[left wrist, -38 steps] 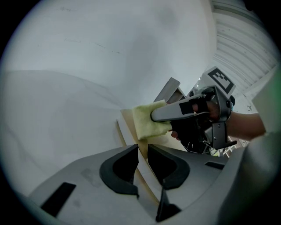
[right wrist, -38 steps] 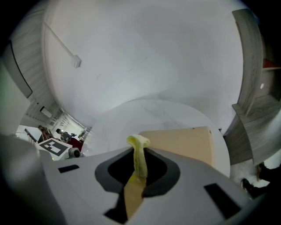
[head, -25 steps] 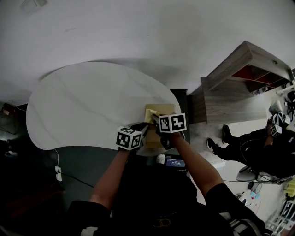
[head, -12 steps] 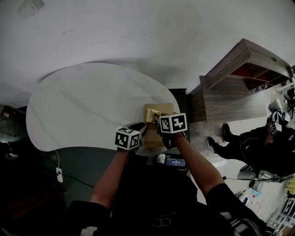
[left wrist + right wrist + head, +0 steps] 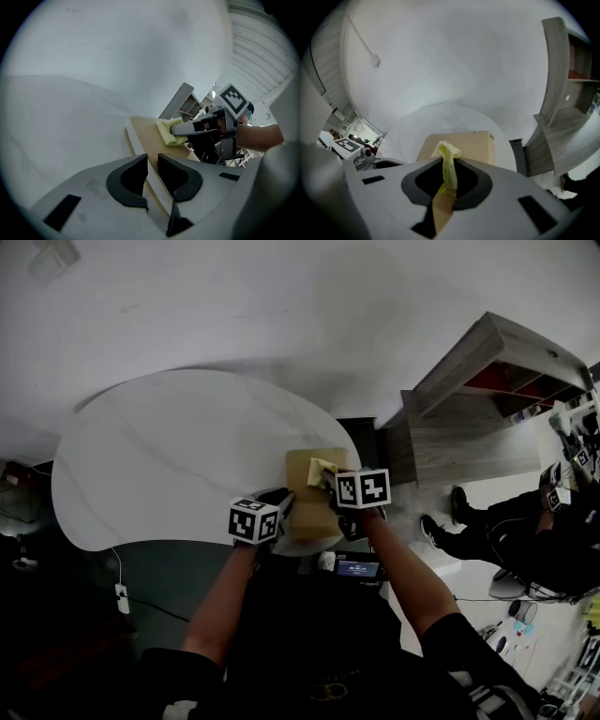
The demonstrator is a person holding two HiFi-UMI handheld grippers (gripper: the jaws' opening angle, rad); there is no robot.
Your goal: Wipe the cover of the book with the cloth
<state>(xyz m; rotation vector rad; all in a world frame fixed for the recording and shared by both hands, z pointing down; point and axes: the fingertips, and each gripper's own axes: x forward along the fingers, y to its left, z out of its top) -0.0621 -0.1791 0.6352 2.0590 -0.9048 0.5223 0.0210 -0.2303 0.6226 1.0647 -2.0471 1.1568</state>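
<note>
A tan book (image 5: pixel 307 510) lies at the near right edge of the white oval table (image 5: pixel 169 465). My right gripper (image 5: pixel 330 476) is shut on a yellow cloth (image 5: pixel 323 468), which rests on the book's far right part. In the right gripper view the cloth (image 5: pixel 446 157) hangs pinched between the jaws (image 5: pixel 449 166) above the book's cover (image 5: pixel 473 143). My left gripper (image 5: pixel 284 503) sits at the book's left edge, its jaws (image 5: pixel 152 164) nearly together with nothing between them, over the book's edge (image 5: pixel 140 136). The left gripper view also shows the right gripper (image 5: pixel 180 130) and the cloth (image 5: pixel 166 132).
A grey wooden shelf unit (image 5: pixel 478 399) stands right of the table. A small device with a lit screen (image 5: pixel 354 570) sits below the table's near edge. A person (image 5: pixel 525 535) sits on the floor at the right. A cable with a plug (image 5: pixel 119 592) hangs at the left.
My right gripper has slid to the right across the cover with the cloth. The left gripper has shifted slightly left and down.
</note>
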